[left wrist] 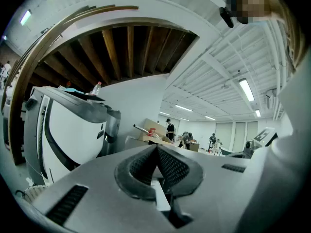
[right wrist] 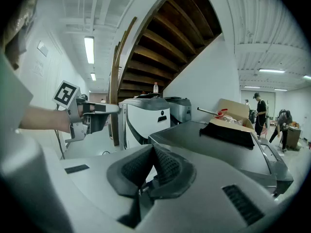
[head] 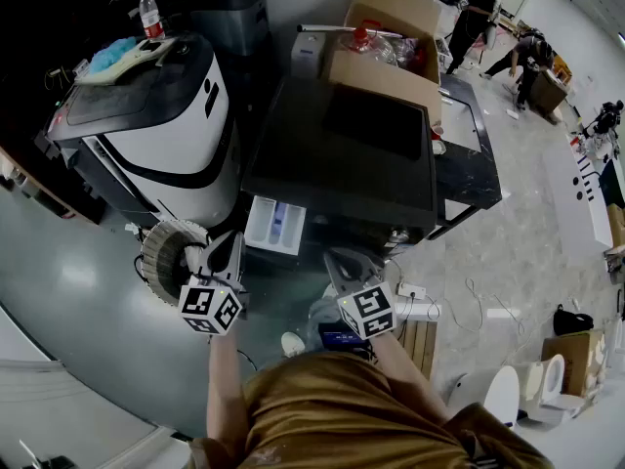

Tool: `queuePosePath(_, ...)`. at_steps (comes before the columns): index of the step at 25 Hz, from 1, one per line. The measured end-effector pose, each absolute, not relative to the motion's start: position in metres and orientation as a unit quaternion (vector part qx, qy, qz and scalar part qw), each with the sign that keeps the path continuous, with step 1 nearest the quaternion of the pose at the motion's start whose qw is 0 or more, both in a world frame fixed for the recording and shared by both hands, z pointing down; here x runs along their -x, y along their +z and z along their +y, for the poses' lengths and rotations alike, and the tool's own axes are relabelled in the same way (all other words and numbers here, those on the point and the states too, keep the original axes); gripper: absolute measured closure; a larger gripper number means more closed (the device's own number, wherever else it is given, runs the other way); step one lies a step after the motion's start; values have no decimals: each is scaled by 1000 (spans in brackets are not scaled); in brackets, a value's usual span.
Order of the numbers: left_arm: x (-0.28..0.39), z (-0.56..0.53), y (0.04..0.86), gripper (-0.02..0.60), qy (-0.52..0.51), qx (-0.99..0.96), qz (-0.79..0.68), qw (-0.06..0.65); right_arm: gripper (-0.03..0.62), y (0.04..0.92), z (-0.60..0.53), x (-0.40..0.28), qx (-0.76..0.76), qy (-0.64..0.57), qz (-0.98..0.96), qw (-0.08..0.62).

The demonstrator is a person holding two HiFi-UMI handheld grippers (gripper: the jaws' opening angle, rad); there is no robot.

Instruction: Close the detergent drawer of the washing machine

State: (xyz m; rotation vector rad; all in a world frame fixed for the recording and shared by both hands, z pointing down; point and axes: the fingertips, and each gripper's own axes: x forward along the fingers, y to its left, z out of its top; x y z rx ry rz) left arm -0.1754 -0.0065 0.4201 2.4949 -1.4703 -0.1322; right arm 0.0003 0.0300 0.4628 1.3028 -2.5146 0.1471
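Left grey hand-held gripper [head: 228, 245]: jaws together, nothing between them. Right grey hand-held gripper [head: 339, 262]: pads meeting, also empty.

Just beyond the left gripper's tips is the white plastic detergent drawer [head: 275, 225]. It stands pulled out at the front left corner of the dark-topped washing machine [head: 303, 154], long axis toward the person.

Left gripper is nearer. Likely push: away, into the machine.

The head view looks steeply down from over the person's shoulders, with the washing machine [head: 342, 154] at 12 o'clock. Both gripper views ride low and close, facing out over its top. All three share the cardboard box [right wrist: 231, 111], at 3 o'clock in the right gripper view.
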Motion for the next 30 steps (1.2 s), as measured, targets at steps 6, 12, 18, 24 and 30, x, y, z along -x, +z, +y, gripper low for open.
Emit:
queuePosePath(6,166,-7,427,557,-34,-854,-502,131,582,460,26,-10,-457,52,-875,152)
queuePosePath(12,162,-10,437,555,-30,-853,-502,140,582,468,23,-14,-455,65,-875,153)
queuePosePath(18,158,-11,449,554,-17,-854,-501,140,582,474,18,-18,-457,70,-872,157)
queuePosePath(24,159,-14,459,512,-9,-851,-505,145,582,477,12,-22,-456,68,-872,163)
queuePosePath(30,156,-15,474,494,9,-848,-507,156,582,482,6,-30,-455,76,-872,165)
